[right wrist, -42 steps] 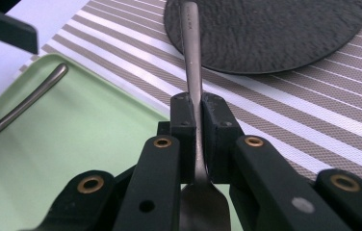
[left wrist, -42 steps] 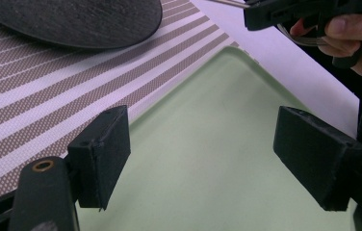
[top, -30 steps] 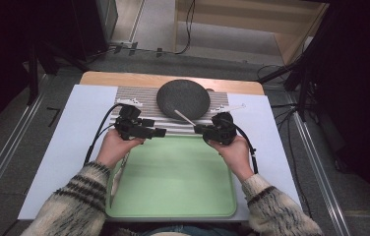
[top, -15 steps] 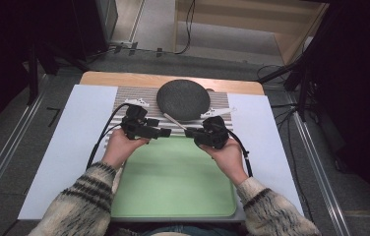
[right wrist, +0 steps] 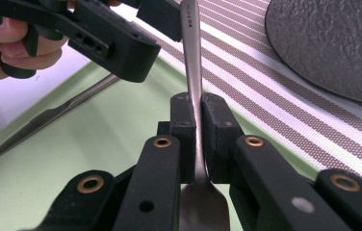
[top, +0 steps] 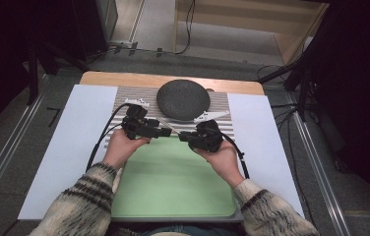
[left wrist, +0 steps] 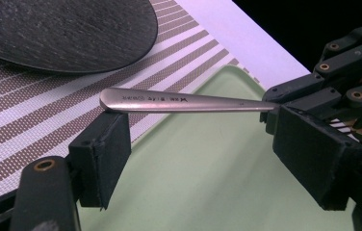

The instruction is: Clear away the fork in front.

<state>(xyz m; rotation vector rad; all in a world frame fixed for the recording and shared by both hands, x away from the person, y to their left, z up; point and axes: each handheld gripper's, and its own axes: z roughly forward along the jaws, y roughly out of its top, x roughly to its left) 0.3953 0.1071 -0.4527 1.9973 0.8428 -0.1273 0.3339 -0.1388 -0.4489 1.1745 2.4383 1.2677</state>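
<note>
A steel utensil (right wrist: 192, 53) is clamped by its neck in my right gripper (right wrist: 196, 108), which is shut on it; its handle points away toward the striped mat. In the left gripper view the engraved handle (left wrist: 169, 102) lies crosswise over the gap of my left gripper (left wrist: 203, 122), its tip against the top of the left jaw. That gripper is open. In the high view, left gripper (top: 166, 132) and right gripper (top: 183, 136) meet tip to tip over the far edge of the green tray (top: 173, 191).
A dark grey round plate (top: 183, 99) sits on a striped placemat (top: 129, 96) just beyond the grippers. A knife (right wrist: 49, 120) lies on the tray near its left rim. White sheets (top: 70, 142) cover the table on both sides.
Both hands have drawn together toward the middle. The left gripper has come up to the handle that the right gripper holds.
</note>
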